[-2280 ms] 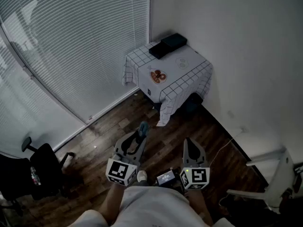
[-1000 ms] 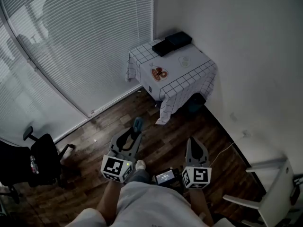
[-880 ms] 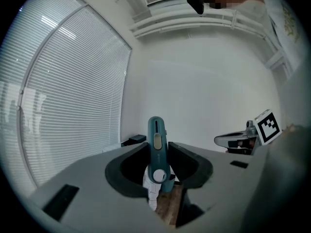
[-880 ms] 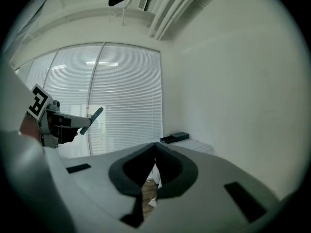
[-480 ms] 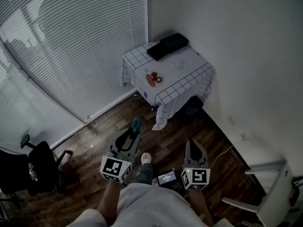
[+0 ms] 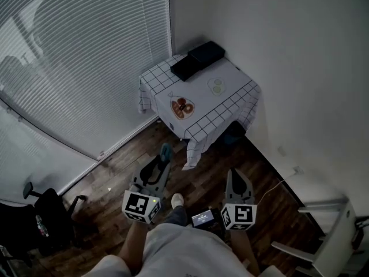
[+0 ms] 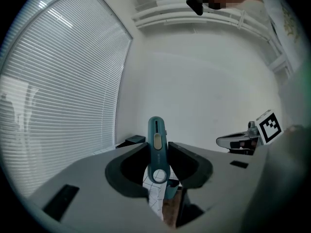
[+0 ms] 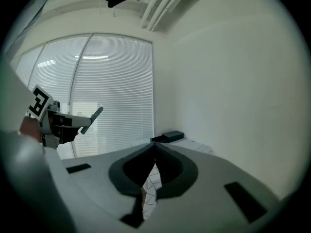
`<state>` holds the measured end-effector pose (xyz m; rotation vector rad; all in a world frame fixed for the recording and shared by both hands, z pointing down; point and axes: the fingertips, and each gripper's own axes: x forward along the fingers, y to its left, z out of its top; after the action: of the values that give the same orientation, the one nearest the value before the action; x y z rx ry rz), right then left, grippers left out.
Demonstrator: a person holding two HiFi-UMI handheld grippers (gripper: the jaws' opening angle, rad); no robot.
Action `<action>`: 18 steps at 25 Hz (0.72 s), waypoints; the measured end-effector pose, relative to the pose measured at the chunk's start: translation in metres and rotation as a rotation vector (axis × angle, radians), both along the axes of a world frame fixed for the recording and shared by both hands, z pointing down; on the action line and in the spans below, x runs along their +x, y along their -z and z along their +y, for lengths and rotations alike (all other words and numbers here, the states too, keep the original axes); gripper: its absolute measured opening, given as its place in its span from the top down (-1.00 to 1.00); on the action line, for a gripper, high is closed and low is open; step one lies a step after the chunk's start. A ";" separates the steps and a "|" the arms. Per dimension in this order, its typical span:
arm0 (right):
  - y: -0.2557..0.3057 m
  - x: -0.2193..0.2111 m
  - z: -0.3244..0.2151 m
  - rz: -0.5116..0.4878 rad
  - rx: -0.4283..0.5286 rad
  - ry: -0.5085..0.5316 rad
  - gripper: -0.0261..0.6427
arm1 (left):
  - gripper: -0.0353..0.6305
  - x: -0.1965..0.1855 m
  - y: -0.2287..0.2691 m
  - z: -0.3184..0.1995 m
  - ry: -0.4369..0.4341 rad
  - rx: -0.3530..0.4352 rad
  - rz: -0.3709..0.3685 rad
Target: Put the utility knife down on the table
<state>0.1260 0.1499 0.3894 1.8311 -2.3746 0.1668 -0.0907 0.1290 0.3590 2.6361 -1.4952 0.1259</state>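
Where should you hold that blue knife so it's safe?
Grip the utility knife by the handle near its ring end, coming from behind, as the left gripper does: the slim flat body fits between the jaws and the tip points away.

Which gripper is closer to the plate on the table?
Left. The left gripper, holding the utility knife, is short of the plate, slightly left of it; the right gripper, shut empty, sits farther back and off to its right.

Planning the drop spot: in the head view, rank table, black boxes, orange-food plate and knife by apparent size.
Table
Black boxes
Orange-food plate
Knife looks smallest, but it is partly hidden and nearer: unsure.
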 end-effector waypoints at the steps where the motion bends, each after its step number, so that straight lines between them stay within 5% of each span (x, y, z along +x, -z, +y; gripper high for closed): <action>1: 0.000 -0.002 -0.007 0.003 0.001 0.002 0.90 | 0.48 -0.002 -0.001 -0.009 0.000 -0.002 0.002; 18: 0.007 -0.019 -0.098 -0.041 0.014 -0.052 0.90 | 0.48 -0.008 -0.005 -0.114 -0.072 -0.008 0.037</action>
<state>0.1073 0.0524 0.3822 1.9155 -2.3616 0.1958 -0.0991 0.0151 0.3640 2.6716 -1.3868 0.0876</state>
